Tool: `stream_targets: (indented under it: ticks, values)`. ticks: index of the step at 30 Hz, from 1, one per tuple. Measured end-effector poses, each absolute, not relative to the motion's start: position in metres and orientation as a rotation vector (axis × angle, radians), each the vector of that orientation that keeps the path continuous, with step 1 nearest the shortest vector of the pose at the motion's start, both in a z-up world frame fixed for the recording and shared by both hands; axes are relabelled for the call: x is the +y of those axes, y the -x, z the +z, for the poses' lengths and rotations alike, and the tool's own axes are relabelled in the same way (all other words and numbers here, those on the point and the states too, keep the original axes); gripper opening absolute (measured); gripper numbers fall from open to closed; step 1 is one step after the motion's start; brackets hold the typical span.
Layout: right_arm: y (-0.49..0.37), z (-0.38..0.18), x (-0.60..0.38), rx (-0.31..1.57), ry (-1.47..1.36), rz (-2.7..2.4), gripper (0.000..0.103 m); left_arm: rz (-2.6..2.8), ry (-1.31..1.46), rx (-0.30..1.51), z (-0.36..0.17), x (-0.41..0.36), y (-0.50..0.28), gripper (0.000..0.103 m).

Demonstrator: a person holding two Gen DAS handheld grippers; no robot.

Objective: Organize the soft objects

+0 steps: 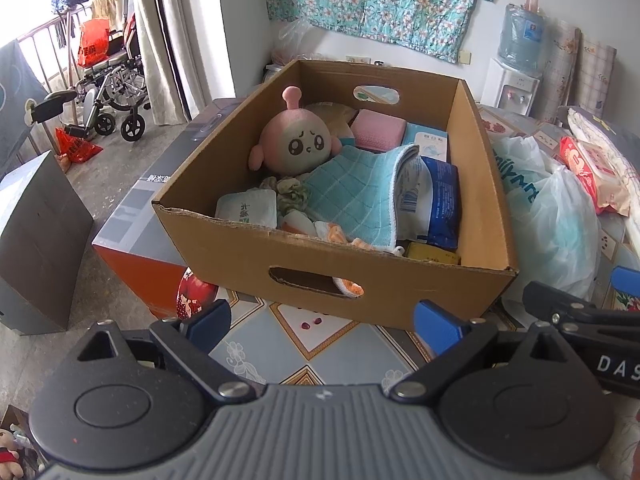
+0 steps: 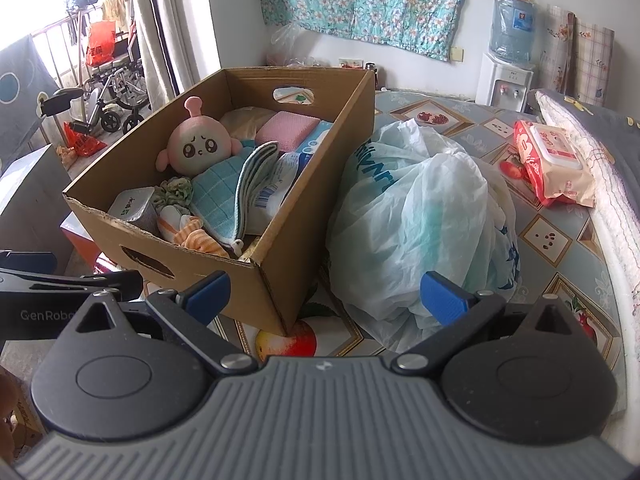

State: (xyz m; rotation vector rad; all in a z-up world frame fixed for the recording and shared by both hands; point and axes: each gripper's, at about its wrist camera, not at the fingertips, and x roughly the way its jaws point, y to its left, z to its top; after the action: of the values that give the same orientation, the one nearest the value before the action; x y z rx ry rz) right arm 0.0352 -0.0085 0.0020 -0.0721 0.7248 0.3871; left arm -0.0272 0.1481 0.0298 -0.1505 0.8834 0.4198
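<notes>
Both jaws spread, cardboard box (image 1: pixel 384 280) ahead, plastic bag (image 2: pixel 420 216) beside.

The teal cloth (image 1: pixel 352 196) covers the plush toy's (image 1: pixel 298 140) body, and the box wall (image 1: pixel 340 264) hides lower items.

Wheelchair (image 1: pixel 114 92), water dispenser (image 2: pixel 506 80), floral wall cloth (image 2: pixel 360 0).

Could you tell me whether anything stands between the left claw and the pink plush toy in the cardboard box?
Only the cardboard box's near wall stands between the open left claw and the plush toy; from above, nothing visible does.
</notes>
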Motion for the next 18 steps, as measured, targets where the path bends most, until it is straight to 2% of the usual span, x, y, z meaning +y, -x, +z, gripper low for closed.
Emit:
stream_targets:
  ticks: [18]
  values:
    - [-0.0364,0.0018,-0.0074,0.726,0.075,0.39,0.102,0.42,0.154,0.883,0.0293,0.1494,0.0276,0.099]
